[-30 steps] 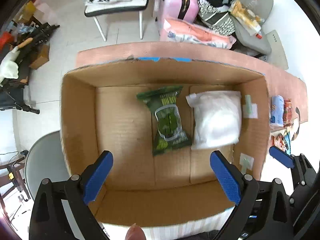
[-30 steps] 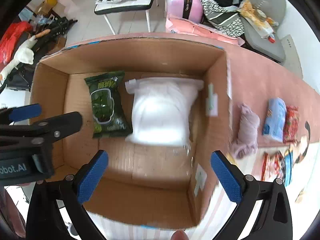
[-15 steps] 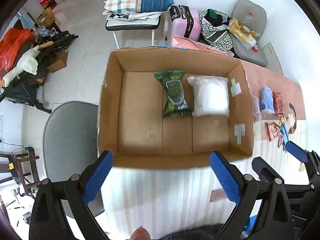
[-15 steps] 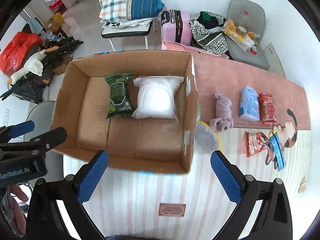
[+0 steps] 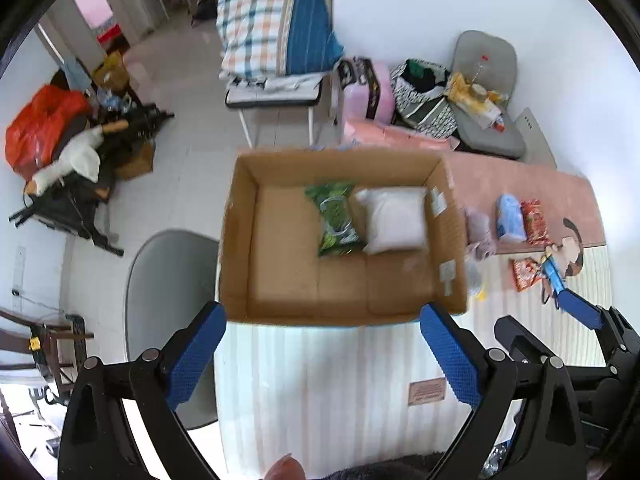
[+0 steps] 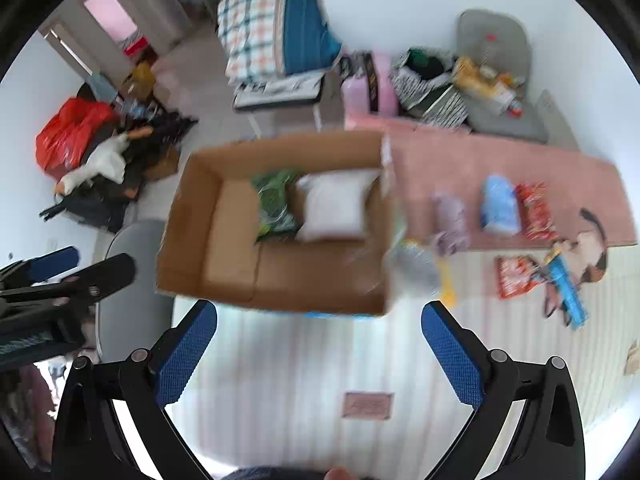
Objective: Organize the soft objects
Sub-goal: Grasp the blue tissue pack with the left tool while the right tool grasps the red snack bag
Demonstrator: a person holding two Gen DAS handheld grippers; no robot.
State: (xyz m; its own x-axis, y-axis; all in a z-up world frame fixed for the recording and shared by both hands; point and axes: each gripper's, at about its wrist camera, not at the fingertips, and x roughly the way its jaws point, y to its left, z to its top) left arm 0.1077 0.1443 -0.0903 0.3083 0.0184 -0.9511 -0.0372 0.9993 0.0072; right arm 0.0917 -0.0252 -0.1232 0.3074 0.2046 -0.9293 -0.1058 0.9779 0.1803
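A cardboard box stands on the table, holding a green packet and a white soft bag. Right of the box lie a mauve cloth, a light blue pack, red snack packets and a blue item. My left gripper and right gripper are both open and empty, held high above the table's near side.
The striped tablecloth covers the near table, a pink cloth the far part. A grey chair stands left of the box. Clutter, a pink suitcase and a bedding-laden chair are beyond.
Both grippers have pulled back and up, away from the box; the box now looks smaller and farther. Both stayed open and empty.
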